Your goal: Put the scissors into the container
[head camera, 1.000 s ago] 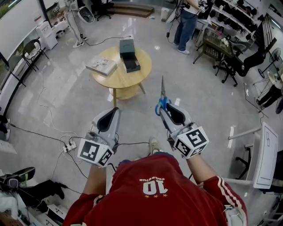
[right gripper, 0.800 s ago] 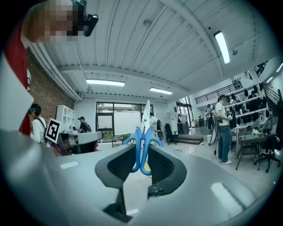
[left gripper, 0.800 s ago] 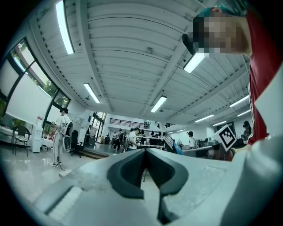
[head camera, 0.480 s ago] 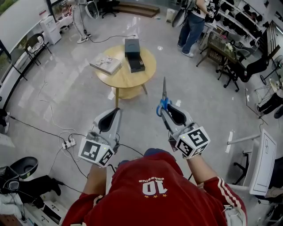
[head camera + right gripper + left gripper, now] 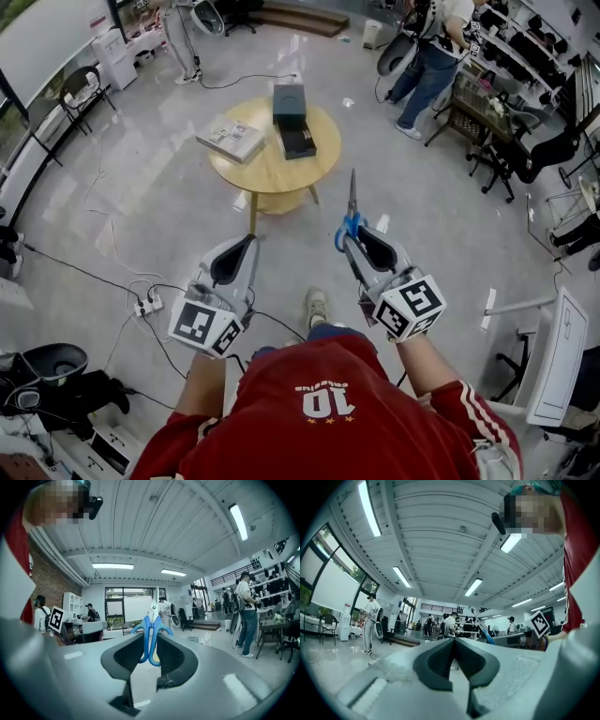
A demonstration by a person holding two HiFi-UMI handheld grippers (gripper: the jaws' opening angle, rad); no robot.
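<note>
Two grippers are out front here, both held about level. The right gripper (image 5: 351, 240) is clamped on the blue handles of the scissors (image 5: 352, 208), so the loops sit squeezed between the pads. The closed blades stick straight out past the jaw tips. The long axis runs in line with the gripper, tip pointing away from the person and, in the head view, at the bare floor (image 5: 427, 202) just right of the table (image 5: 272, 173). The left gripper (image 5: 249, 241) has its jaws together with nothing in them, off to the scissors' left and well apart. The container (image 5: 298, 141) is a dark open box on the table's far right side, next to a book (image 5: 232, 139), well clear of the scissors. There's plenty of open floor between the person and the table's near edge, with only a cable (image 5: 112, 281) trailing on the left.
</note>
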